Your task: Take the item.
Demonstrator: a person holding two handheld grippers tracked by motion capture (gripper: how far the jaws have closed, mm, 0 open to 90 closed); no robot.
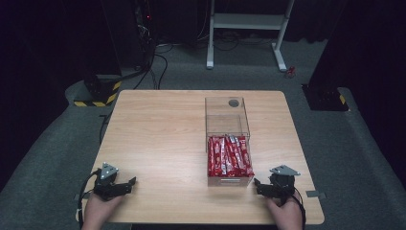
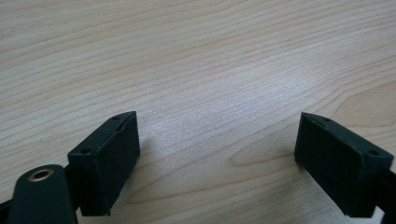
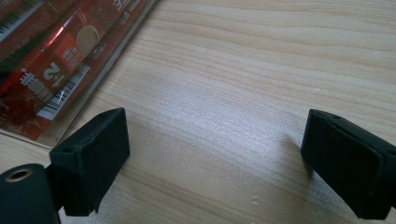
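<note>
- The right hand-held gripper (image 1: pixel 259 186) rests low on the table (image 1: pixel 158 139) with its jaws spread wide and nothing between them; in the right gripper view there is bare wood between the two black pads.
- The left hand-held gripper (image 1: pixel 128 184) sits at the near left of the table, jaws likewise wide apart and empty, well apart from everything else.
- The clear box (image 1: pixel 228 143) stands just beside the right hand-held gripper, ahead and to the inner side of its tips. Its near half is packed with red snack packets (image 1: pixel 229 155), and its far half looks empty.
- In the right gripper view, the box wall and the packets (image 3: pixel 51 70) lie just off the left jaw, near but not touching.
- The likely step is a reach for the packets, and the right hand-held gripper is the closer one.
- To do it well, lift first to clear the box rim, then come down from above.
- Line the jaws across one packet's narrow width, since the packets lie tightly side by side.
- Use the left hand-held gripper to steady the box if it slides.
</note>
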